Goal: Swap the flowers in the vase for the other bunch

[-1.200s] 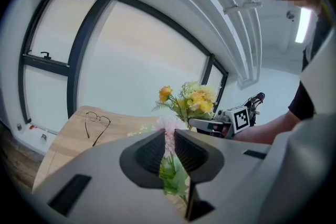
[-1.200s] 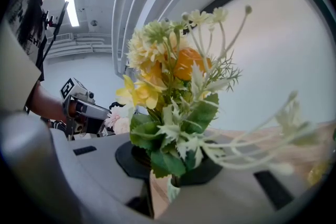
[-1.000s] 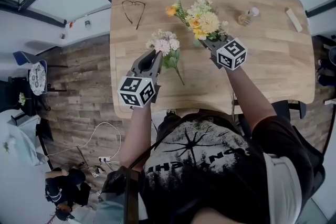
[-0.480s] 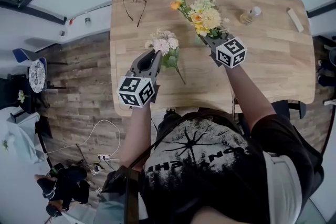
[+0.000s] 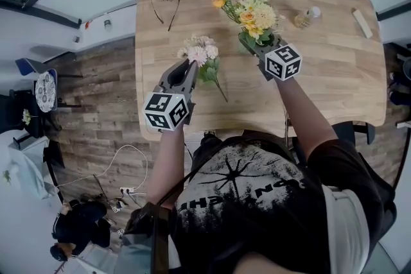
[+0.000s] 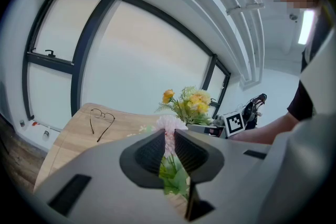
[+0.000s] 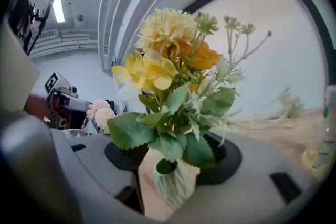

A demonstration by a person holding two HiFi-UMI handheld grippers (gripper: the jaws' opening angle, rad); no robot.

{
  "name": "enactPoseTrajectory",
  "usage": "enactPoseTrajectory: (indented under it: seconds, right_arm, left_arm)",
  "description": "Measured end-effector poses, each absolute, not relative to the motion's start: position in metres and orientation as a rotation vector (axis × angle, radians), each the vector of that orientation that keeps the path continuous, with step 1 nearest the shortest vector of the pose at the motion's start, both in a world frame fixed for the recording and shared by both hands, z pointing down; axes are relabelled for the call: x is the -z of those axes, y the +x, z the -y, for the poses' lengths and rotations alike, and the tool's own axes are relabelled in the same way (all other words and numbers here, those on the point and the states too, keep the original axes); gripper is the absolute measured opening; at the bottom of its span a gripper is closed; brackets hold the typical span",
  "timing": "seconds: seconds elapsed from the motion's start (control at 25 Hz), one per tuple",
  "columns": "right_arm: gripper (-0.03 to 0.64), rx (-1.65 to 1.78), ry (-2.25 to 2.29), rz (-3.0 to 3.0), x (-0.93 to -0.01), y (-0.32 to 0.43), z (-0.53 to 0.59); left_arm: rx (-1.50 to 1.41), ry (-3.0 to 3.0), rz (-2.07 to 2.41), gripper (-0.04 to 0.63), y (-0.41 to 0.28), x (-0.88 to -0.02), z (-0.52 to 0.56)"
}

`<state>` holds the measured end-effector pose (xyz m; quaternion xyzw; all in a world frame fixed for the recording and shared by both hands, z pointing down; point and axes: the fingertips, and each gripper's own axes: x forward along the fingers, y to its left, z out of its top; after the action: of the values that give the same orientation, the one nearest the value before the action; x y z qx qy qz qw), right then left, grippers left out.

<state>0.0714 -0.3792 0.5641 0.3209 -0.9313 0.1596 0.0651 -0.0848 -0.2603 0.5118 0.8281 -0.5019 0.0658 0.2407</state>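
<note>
The vase [image 7: 170, 183] stands on the desk [image 5: 321, 86] toward the far edge, a little right of its middle. The yellow bunch [image 5: 253, 9] is upright in it. The right gripper [image 7: 176, 157] has the vase between its jaws, which have just been opening and now stand wide, pressing on nothing. The pink bunch [image 5: 200, 54] is out of the vase, its stems clenched in the nearly closed left gripper [image 6: 168, 147] over the left half of the desk; whether the stem end touches the wood cannot be told. This looks like the closing step of the swap: the yellow flowers are seated and let go, and the pink ones are still to be put down. The next move calls for drawing the right gripper straight back toward the near edge without brushing the leaves or tipping the vase, then lowering the pink bunch flat. There is bare wood along the near edge and across the near right corner. The glasses [image 5: 164, 9] lie by the far left corner; a small bottle [image 5: 304, 18] and a pale block [image 5: 361, 23] crowd the far right corner.
</note>
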Motion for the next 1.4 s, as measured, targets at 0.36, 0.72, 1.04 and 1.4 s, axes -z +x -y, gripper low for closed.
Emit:
enactPoseTrajectory:
  seconds: [0.36,0.72,1.04,1.4]
  right_arm:
    - [0.264,-0.511,0.975,2.777,-0.572,0.075,0.376]
    - [0.264,-0.523,1.036,2.742,-0.572,0.087,0.361]
    - [0.264,-0.514,1.131,2.724,-0.558,0.098,0.343]
    - [0.262,-0.478,1.284,2.705,-0.535,0.112,0.318]
  left_arm:
    - [-0.174,2.275,1.365,0.066,-0.084,-0.510,0.264]
    - [-0.155,2.314,1.334,0.066,-0.086,-0.503,0.270]
    - [-0.139,2.386,1.282,0.066,-0.090,-0.487,0.270]
    - [-0.132,2.488,1.210,0.066,-0.094,-0.470,0.268]
